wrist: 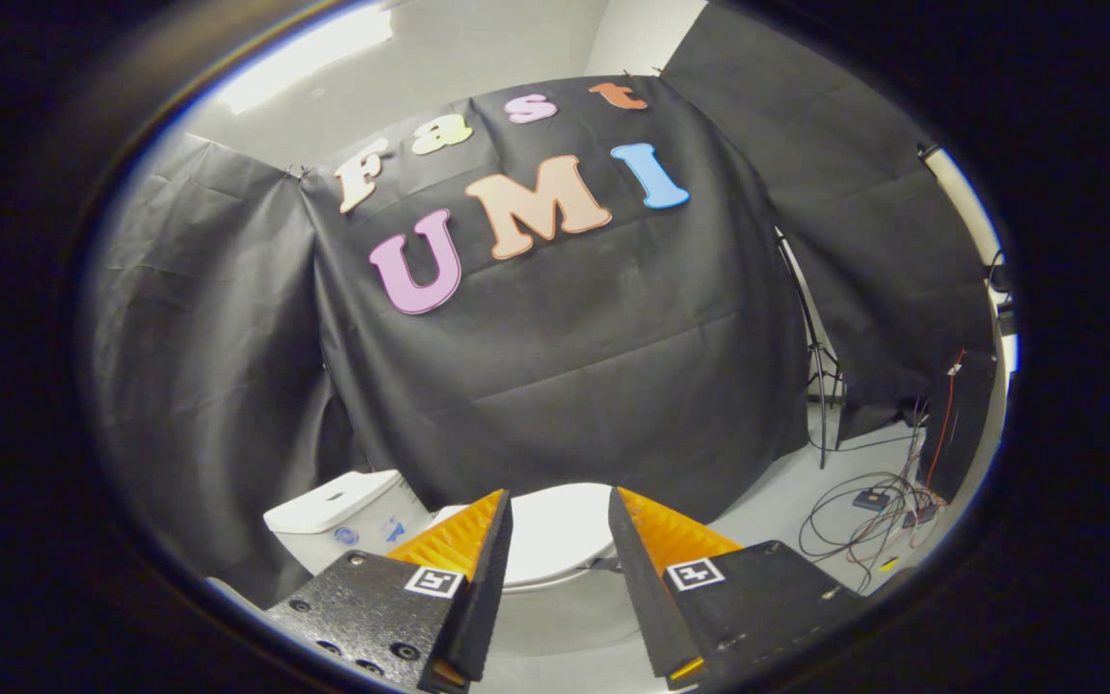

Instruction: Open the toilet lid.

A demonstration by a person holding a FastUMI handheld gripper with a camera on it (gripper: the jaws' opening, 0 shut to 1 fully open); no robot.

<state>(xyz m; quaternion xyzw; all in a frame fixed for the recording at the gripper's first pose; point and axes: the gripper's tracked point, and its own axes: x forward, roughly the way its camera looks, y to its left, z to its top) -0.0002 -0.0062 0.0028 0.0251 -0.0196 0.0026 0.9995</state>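
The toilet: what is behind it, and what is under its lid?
Behind the toilet hangs the black cloth, with the white tank at its side. The lid is down, so the seat and bowl are covered. The open gripper has touched nothing.

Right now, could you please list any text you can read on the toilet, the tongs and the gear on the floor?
Nothing here reads as text.
Toilet tank: blue marks on its front, too blurred to read.
Tongs, open, toilet lid beyond their gap: a square black-and-white marker on each finger, no words.
Small box among the floor cables: too small to read.
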